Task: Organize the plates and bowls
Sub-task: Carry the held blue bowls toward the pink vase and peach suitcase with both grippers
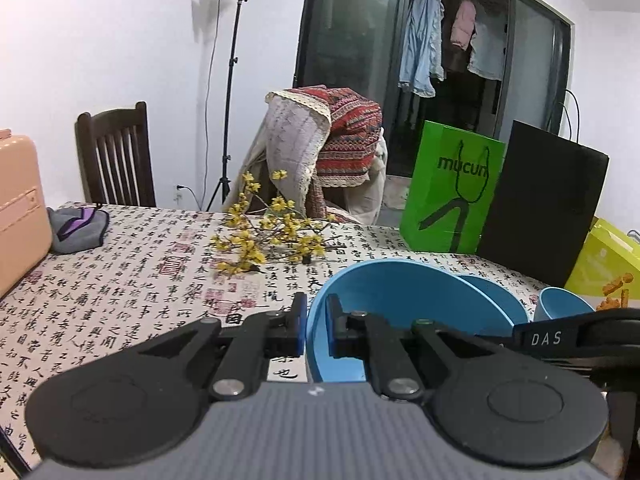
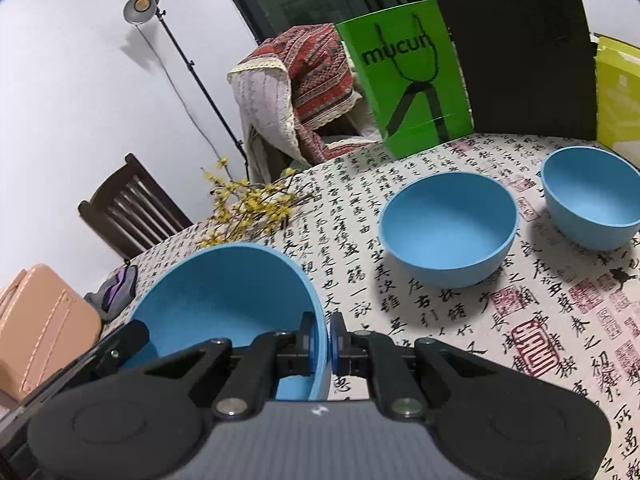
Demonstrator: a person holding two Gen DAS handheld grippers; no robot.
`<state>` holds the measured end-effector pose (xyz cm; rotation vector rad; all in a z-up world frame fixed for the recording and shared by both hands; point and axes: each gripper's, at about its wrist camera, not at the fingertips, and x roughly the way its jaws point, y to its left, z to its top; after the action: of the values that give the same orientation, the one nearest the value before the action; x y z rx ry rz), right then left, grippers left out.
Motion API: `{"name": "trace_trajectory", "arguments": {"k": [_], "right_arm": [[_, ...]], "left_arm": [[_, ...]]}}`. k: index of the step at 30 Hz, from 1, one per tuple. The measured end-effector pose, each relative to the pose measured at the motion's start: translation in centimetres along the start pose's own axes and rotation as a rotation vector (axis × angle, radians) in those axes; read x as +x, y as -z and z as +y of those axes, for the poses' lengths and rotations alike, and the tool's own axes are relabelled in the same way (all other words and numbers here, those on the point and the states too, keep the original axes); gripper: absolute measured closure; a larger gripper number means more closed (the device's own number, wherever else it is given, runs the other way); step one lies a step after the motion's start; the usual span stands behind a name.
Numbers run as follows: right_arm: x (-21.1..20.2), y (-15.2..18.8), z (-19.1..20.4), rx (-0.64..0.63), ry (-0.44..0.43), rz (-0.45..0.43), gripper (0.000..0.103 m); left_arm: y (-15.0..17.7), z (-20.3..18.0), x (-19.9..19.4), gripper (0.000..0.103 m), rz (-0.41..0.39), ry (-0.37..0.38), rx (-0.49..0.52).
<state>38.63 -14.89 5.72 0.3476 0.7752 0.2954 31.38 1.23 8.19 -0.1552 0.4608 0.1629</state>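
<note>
A large blue bowl (image 1: 400, 300) (image 2: 224, 292) is held by both grippers over the calligraphy-print tablecloth (image 1: 132, 292). My left gripper (image 1: 316, 330) is shut on its left rim. My right gripper (image 2: 322, 344) is shut on the opposite rim. The right tool's black body (image 1: 560, 338) shows at the right edge of the left wrist view, and the left tool (image 2: 120, 344) shows beyond the bowl in the right wrist view. A medium blue bowl (image 2: 448, 228) (image 1: 500, 300) and a smaller blue bowl (image 2: 592, 204) (image 1: 560, 306) stand upright on the table to the right.
Yellow flower branches (image 1: 264, 236) lie mid-table. A green paper bag (image 1: 452, 188), a black bag (image 1: 544, 204) and a yellow bag (image 1: 604, 264) stand along the far edge. A peach case (image 1: 20, 212) and a grey-purple cloth (image 1: 76, 228) sit at the left. Chairs stand behind the table.
</note>
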Motion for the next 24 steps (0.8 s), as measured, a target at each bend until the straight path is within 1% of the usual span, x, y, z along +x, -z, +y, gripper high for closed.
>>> {"name": "trace_trajectory", "arguments": {"k": [10,24], "right_arm": [[-0.1,0.7,0.9,-0.012,-0.042,0.017,0.096],[-0.7,2.0,2.0,-0.021,-0.083,0.029,0.096]], "left_arm": [[0.4,0.8,-1.4,0.093,-0.014,-0.039,-0.012],[0.8,1.9,-3.6,0.093,-0.035,-0.062,-0.024]]}}
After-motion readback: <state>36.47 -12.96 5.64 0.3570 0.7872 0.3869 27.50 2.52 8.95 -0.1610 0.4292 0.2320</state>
